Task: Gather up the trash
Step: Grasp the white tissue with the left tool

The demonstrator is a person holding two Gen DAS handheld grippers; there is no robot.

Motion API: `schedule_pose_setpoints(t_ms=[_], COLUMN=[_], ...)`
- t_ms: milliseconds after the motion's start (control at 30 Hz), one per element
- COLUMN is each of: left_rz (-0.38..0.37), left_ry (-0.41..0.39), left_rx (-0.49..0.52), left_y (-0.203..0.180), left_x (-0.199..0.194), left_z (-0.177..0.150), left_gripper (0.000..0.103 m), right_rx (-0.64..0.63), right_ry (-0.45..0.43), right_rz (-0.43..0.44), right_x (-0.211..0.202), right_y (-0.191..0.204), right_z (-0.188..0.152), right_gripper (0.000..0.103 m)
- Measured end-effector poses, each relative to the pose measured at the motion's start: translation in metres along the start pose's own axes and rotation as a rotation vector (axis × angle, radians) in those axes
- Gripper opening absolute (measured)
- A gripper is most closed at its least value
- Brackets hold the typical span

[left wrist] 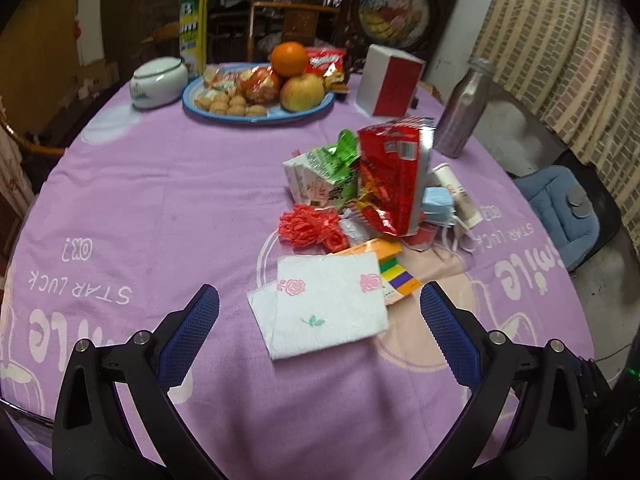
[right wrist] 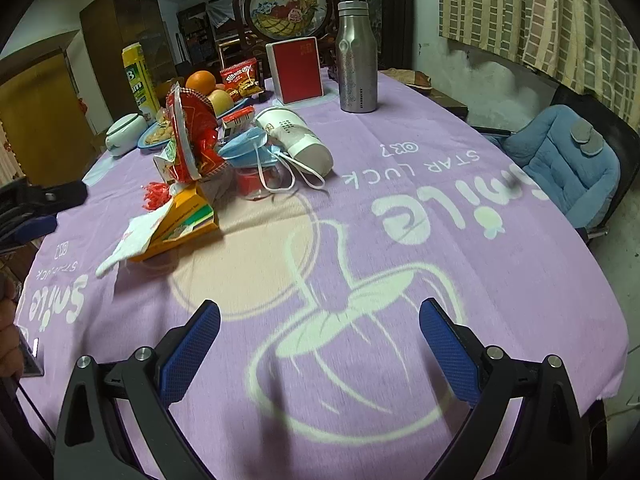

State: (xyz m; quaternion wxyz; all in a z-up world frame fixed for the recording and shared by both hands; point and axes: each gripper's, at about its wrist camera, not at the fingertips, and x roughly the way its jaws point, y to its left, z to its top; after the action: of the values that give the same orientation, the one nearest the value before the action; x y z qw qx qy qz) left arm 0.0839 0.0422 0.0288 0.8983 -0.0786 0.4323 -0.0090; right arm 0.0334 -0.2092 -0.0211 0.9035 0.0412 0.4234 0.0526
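A heap of trash lies on the purple tablecloth: a white rose-print napkin, an orange box, a red ribbon tangle, a red foil wrapper, a green-and-white carton, a blue face mask and a white tube. My left gripper is open, its fingers straddling the napkin from just above. My right gripper is open over bare cloth, well short of the mask, the wrapper, the orange box and the napkin.
At the table's far side stand a blue plate of fruit and snacks, a white lidded jar, a red-and-white box, a yellow box and a steel bottle. A chair with a blue cushion stands at right. A hand shows at left.
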Motion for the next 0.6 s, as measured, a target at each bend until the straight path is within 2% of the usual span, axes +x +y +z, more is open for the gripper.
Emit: schedule_pose_setpoints(t_ms=[100, 200, 400, 500, 600], left_rz=[0.063, 0.094, 0.062, 0.025, 0.031], left_ry=[0.004, 0.009, 0.082, 0.107, 0.116], left_rx=[0.019, -0.009, 0.009, -0.027, -0.054], left_y=[0.003, 0.013, 0.02, 0.026, 0.03], left_x=[0.016, 0.028, 0.048, 0.052, 0.054], left_z=[-0.001, -0.003, -0.011, -0.012, -0.013], left_gripper=[0.096, 0.097, 0.097, 0.097, 0.097], right_rx=[0.001, -0.033, -0.09, -0.075, -0.053], right_ry=[0.008, 0.009, 0.038, 0.057, 0.061], right_rz=[0.027, 0.042, 0.045, 0.049, 0.057], right_x=[0.004, 0.009, 0.026, 0.035, 0.04], right_y=[0.005, 0.016, 0.039, 0.042, 0.043], right_z=[0.007, 0.014, 0.023, 0.024, 0.023], right_gripper=[0.098, 0.098, 0.098, 0.098, 0.098])
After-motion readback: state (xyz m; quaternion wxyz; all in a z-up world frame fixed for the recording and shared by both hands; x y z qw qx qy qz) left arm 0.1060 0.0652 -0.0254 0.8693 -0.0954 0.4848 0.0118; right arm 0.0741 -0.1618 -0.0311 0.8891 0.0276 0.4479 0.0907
